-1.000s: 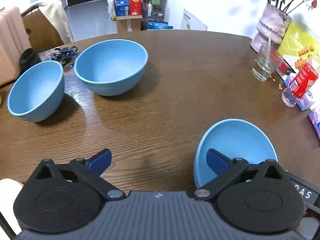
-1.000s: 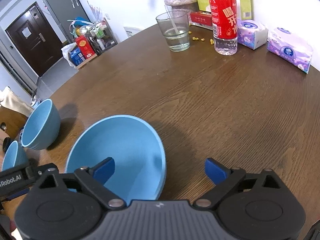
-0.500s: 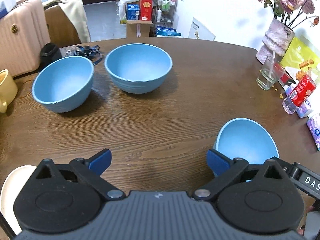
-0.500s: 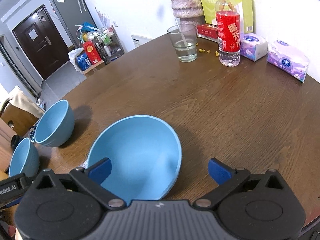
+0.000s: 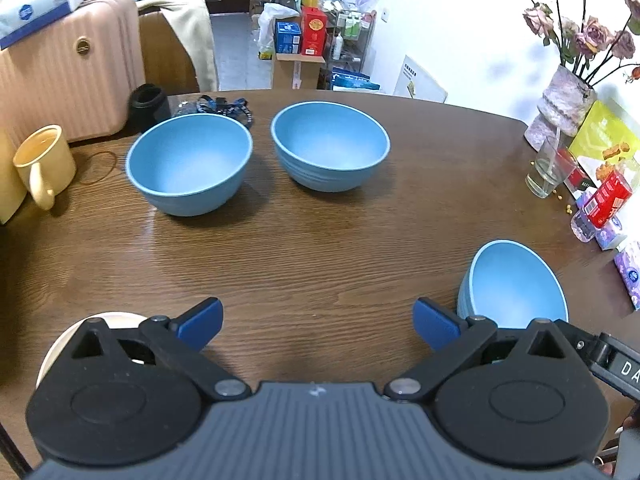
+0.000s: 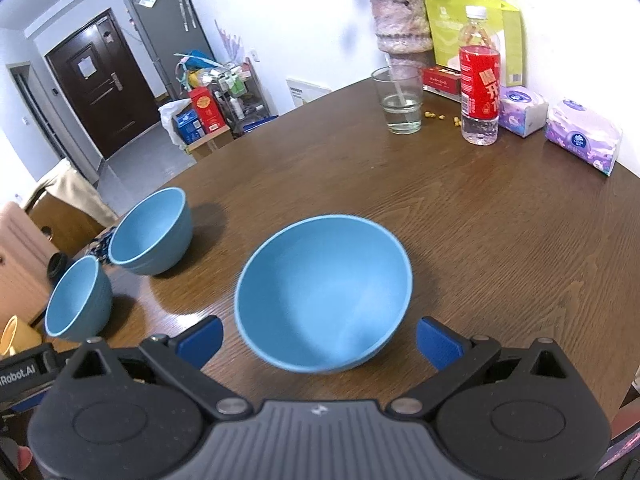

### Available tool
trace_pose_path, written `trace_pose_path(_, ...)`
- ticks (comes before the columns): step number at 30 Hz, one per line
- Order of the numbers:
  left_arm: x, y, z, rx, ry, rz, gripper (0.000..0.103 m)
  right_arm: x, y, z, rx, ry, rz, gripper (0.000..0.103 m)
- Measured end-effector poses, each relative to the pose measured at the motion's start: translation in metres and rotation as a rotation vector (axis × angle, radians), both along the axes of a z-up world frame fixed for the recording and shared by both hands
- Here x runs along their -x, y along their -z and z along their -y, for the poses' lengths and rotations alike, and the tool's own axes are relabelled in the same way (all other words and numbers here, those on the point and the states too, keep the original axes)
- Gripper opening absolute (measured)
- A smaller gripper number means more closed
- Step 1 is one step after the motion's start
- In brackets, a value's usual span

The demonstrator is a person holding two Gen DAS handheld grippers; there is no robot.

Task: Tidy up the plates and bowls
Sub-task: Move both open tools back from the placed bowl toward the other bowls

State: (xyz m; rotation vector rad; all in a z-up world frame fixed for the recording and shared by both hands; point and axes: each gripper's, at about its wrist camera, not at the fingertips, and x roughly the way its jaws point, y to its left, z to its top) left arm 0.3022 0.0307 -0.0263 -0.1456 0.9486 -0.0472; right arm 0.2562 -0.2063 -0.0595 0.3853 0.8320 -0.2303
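Three blue bowls stand on the round wooden table (image 5: 320, 256). In the left wrist view two bowls sit at the far side, one left (image 5: 190, 164) and one centre (image 5: 330, 146), and a third bowl (image 5: 516, 286) is near right. My left gripper (image 5: 318, 324) is open over bare wood, with a cream plate (image 5: 86, 330) partly hidden under its left finger. In the right wrist view my right gripper (image 6: 318, 338) is open just in front of the near bowl (image 6: 324, 292). The other two bowls (image 6: 150, 230) (image 6: 76, 298) stand to the left.
A yellow mug (image 5: 44, 164), a pink suitcase (image 5: 60, 68) and a chair are at the left. A glass (image 6: 400, 100), a red-labelled bottle (image 6: 479, 96), a vase (image 6: 400, 32), tissue packs (image 6: 582, 136) and snack bags line the right edge.
Both grippers have drawn back and risen, so more of the table shows. The near bowl now lies wholly beyond the right gripper's fingers. The cream plate shows more.
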Motion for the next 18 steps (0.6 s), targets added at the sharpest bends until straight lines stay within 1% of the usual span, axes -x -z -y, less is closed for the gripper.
trace_pose_path(4, 0.011, -0.007, -0.011, 0.000, -0.012, 0.015, 0.103, 0.009, -0.005, -0.013, 0.006, -0.027, 0.004, 0.103)
trace_pose_path(10, 0.027, -0.019, -0.022, -0.004, -0.055, 0.038, 0.103, 0.017, -0.012, -0.031, 0.024, -0.101, 0.008, 0.103)
trace_pose_path(18, 0.058, -0.029, -0.027, -0.017, -0.135, 0.044, 0.103, 0.030, -0.020, -0.033, 0.036, -0.195, -0.012, 0.103)
